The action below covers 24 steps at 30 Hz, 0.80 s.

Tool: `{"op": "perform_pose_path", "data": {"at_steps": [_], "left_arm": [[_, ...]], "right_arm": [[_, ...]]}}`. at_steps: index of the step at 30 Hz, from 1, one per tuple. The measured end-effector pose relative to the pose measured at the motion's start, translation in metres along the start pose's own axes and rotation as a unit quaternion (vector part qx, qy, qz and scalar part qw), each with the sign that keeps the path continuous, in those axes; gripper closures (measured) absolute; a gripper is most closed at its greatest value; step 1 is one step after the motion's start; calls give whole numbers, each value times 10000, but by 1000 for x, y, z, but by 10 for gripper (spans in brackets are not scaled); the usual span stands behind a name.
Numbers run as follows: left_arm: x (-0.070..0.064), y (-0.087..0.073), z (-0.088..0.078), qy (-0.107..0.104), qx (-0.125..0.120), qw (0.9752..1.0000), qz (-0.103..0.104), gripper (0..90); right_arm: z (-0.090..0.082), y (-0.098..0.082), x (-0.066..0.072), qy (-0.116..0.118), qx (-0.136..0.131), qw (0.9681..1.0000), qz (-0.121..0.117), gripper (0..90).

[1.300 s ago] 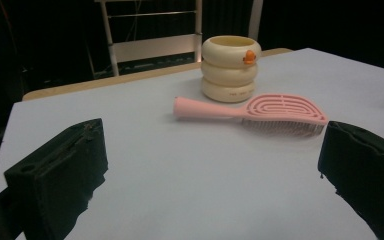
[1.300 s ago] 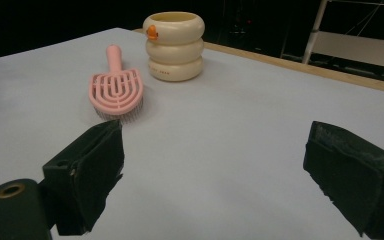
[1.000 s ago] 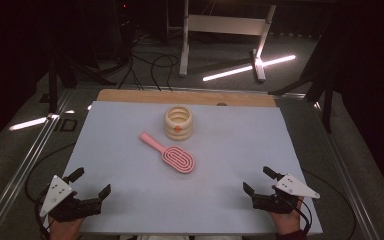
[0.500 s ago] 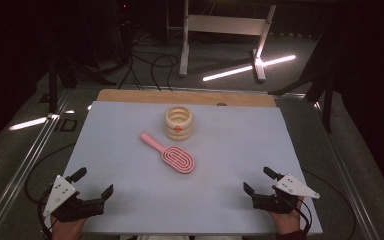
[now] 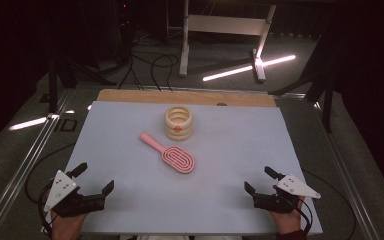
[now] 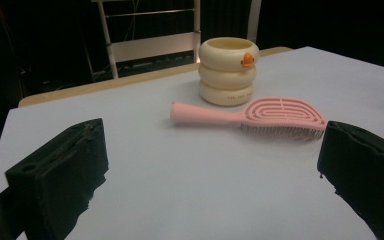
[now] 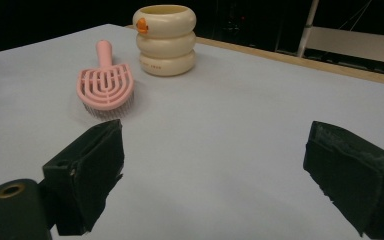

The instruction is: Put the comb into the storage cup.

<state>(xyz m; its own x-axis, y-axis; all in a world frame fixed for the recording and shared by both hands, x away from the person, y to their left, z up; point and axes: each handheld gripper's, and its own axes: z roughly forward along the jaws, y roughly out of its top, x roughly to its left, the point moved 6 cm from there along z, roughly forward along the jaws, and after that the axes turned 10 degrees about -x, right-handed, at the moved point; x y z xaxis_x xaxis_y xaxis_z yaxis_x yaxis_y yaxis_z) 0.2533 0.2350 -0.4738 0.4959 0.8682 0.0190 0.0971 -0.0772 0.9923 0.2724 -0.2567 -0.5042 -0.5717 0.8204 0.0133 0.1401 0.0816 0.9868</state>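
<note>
The pink hairbrush [image 5: 170, 153] lay flat near the middle of the pale blue table [image 5: 230, 165]. It had a thin, round handle and a wide oval head. The top of the head was cut into long curved loops, one inside the other, like a little racetrack. In the left gripper view the hairbrush [image 6: 260, 116] showed short bristles under its head, pressed down against the table. Its handle pointed toward the far left corner of the table, and its head pointed toward the near right. Just behind the hairbrush stood a cream cup [image 5: 178, 122], near it but not touching. The cup looked like three fat rings piled up, and it was open at the top. It had a small orange spot near its rim, seen well in the right gripper view [image 7: 164, 39]. The left gripper [image 5: 95, 180] sat at the near left edge of the table, held in a hand [image 5: 66, 226], with its jaws spread wide and nothing between them. The right gripper [image 5: 260, 181] sat at the near right edge, and its jaws were spread wide too, holding nothing. Both grippers were well apart from the hairbrush.
</note>
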Motion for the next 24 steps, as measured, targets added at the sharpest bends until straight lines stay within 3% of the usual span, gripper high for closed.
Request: {"op": "perform_pose_path", "data": {"at_steps": [11,24], "left_arm": [[6,14,12,-16,-67,10000,65,2],[13,26,44,-110,35,9998,141,2]], "right_arm": [[1,0,-1,6,20,10000,-30,93],[1,6,-8,-33,-82,9999,-88,93]]}}
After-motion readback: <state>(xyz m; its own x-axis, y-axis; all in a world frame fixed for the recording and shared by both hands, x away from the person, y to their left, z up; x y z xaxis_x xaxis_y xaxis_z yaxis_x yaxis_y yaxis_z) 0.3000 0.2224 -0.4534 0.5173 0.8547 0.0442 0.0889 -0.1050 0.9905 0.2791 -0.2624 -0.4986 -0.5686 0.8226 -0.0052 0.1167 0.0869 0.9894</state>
